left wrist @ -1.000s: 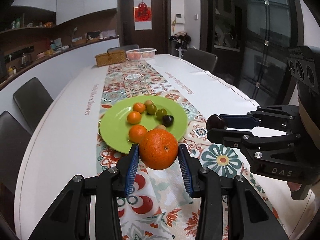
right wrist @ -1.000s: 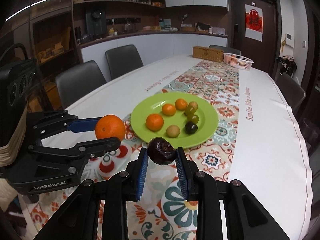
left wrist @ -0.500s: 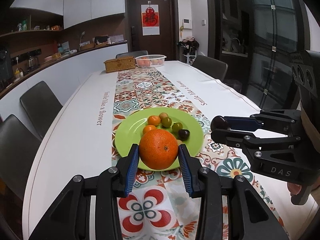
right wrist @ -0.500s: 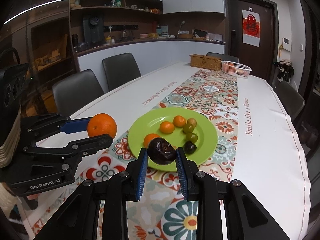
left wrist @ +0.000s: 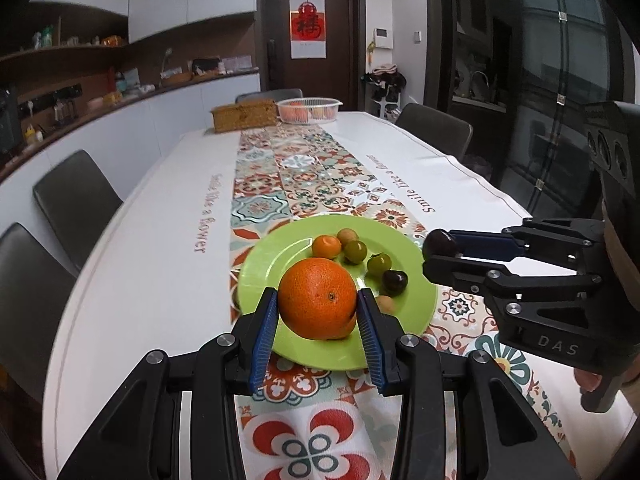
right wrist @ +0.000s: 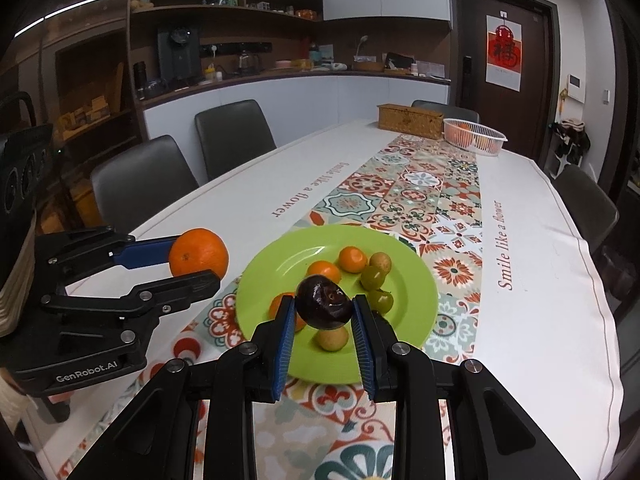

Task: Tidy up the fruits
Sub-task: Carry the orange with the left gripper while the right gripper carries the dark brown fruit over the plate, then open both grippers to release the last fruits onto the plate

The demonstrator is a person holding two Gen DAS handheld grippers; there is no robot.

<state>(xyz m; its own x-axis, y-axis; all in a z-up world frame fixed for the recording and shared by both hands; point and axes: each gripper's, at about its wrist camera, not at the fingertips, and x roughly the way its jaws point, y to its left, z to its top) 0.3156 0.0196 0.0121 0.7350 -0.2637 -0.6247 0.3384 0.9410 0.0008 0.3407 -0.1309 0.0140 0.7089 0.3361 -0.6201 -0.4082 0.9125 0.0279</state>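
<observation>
My left gripper (left wrist: pixel 318 308) is shut on a large orange (left wrist: pixel 317 298), held above the near edge of a green plate (left wrist: pixel 276 264). My right gripper (right wrist: pixel 322 314) is shut on a dark purple plum (right wrist: pixel 324 301), also raised over the plate's (right wrist: pixel 416 292) near part. In the right wrist view the left gripper (right wrist: pixel 200 268) with its orange (right wrist: pixel 199 252) hangs left of the plate. In the left wrist view the right gripper (left wrist: pixel 434 254) with its plum (left wrist: pixel 439 242) hangs at the plate's right rim. Small mandarins (left wrist: pixel 326 246), green fruits (left wrist: pixel 355 251), a dark plum (left wrist: pixel 394 281) and tan fruits lie on the plate.
A long white table (left wrist: pixel 152 264) carries a patterned runner (left wrist: pixel 304 176). At its far end stand a wicker box (left wrist: pixel 244 118) and a white basket of oranges (left wrist: pixel 308 110). Dark chairs (right wrist: pixel 234 136) line both sides. A counter with shelves runs along the left wall.
Both grippers have moved forward together toward the plate, each still holding its fruit. The plate now sits closer and lower in both views, with the fruits hanging over its near part.
</observation>
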